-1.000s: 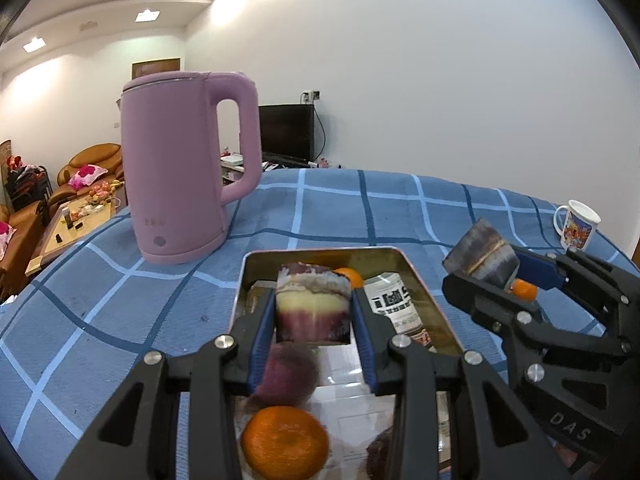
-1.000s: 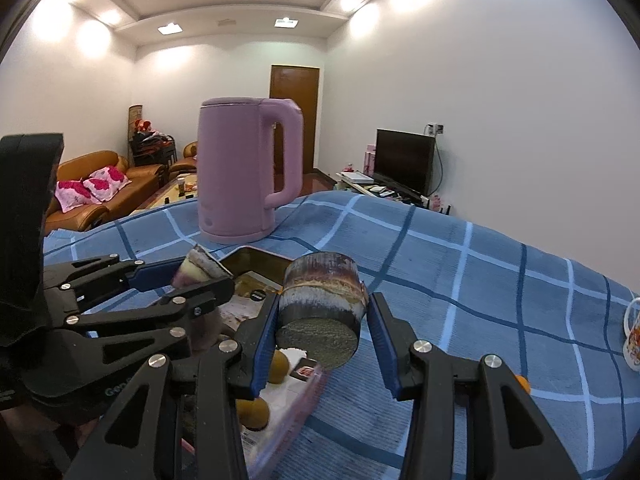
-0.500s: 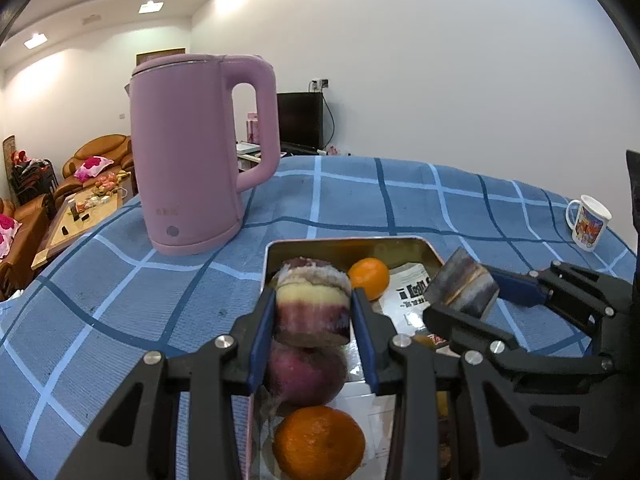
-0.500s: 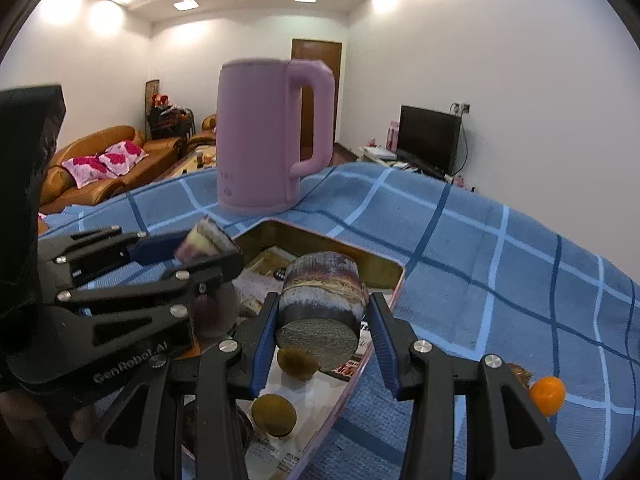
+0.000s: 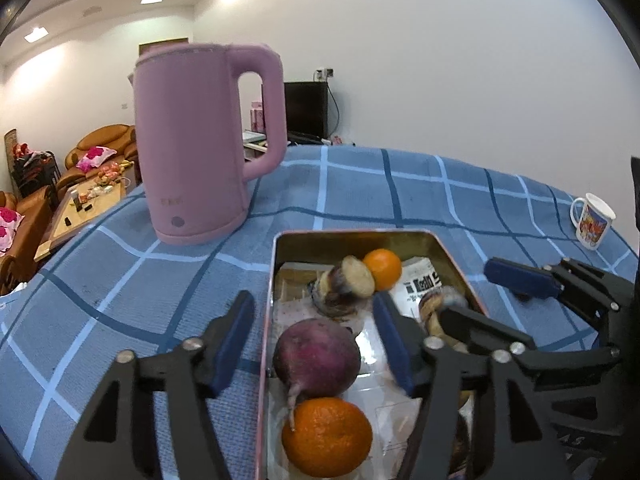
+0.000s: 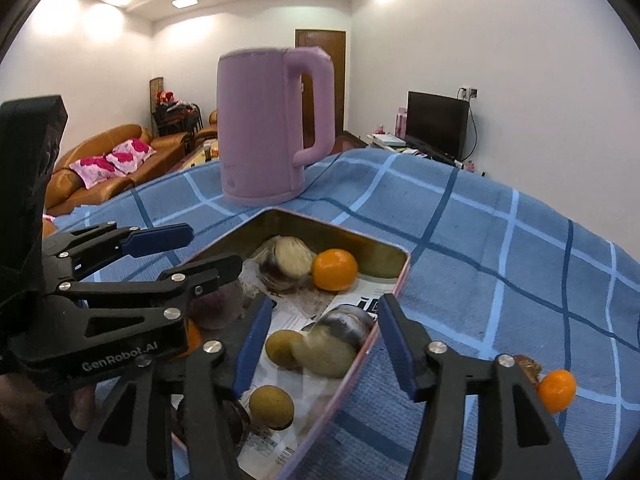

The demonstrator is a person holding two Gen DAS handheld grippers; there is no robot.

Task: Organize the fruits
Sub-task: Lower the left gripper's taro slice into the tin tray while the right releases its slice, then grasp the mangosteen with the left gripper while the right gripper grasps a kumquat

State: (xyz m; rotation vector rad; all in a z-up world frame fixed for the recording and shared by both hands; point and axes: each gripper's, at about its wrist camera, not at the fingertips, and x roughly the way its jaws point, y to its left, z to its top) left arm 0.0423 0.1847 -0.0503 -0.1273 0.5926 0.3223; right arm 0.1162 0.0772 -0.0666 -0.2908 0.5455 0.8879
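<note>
1. Blue checked cloth covers the table [image 5: 360, 184], with a pink kettle [image 5: 200, 144] at the back and a metal tray [image 5: 276, 280] of fruit in front of both grippers.
2. Left gripper [image 5: 312, 336]: its jaws have just been opening and stand apart with nothing gripped; the cut piece [image 5: 348, 284] it carried lies in the tray beside an orange [image 5: 382, 268].
3. Right gripper [image 6: 320, 344]: its jaws have also just been opening; its cut piece [image 6: 336, 340] lies loose in the tray against the near wall.
4. Judged best now: lift both grippers straight up, fingers wide, so no pad nudges the round fruit.
5. One small orange [image 6: 556, 390] sits on the cloth outside the tray; it looks like the likely next pick.
</note>
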